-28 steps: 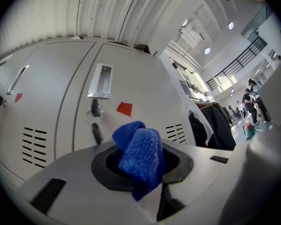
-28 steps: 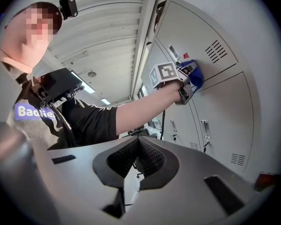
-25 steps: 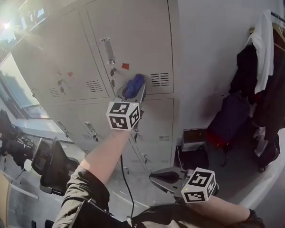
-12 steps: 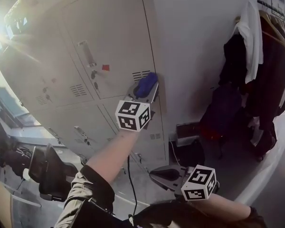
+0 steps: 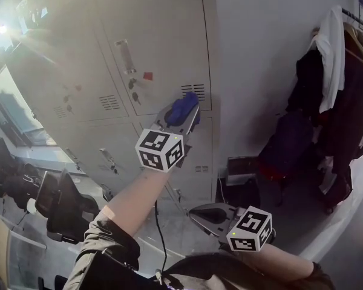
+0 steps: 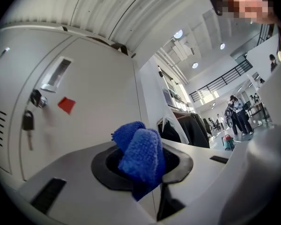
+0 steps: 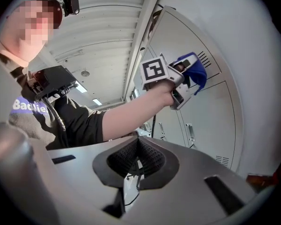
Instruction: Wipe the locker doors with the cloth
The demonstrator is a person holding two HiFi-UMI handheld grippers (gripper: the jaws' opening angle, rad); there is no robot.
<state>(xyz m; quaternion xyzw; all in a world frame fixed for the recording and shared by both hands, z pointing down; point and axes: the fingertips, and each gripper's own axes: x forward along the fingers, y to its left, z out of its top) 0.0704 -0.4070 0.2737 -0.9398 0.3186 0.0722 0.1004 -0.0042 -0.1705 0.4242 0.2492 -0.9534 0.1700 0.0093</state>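
The blue cloth (image 6: pixel 140 158) is sitting bunched between the jaws of the left gripper (image 5: pixel 180 115), which are pinching it at its lower part while a loose wad is sticking out in front, and it is hovering at the lower right corner of the upper locker door (image 5: pixel 163 47), just beside the vent slots (image 5: pixel 194 91); whether the fabric is actually pressing on the metal is not showing clearly from any view. The main risk is lying in that loose wad: because only a small part is being held, a firm drag across the door is likely to be tugging the cloth out of the grip, or folding it back so the hard jaw tips are scraping the paint. The slots are offering edges where the pile could be catching. Further left on the same door, a key (image 6: pixel 26 123) is hanging in the lock and a red sticker (image 6: pixel 66 105) is showing, so a wide sweep that way could be knocking the key or peeling the sticker. The right gripper (image 7: pixel 136 161) is waiting low and well apart, its jaws pressed together on nothing, so it is offering no support if the cloth is slipping. Coats (image 5: pixel 339 89) are hanging to the right, away from the door
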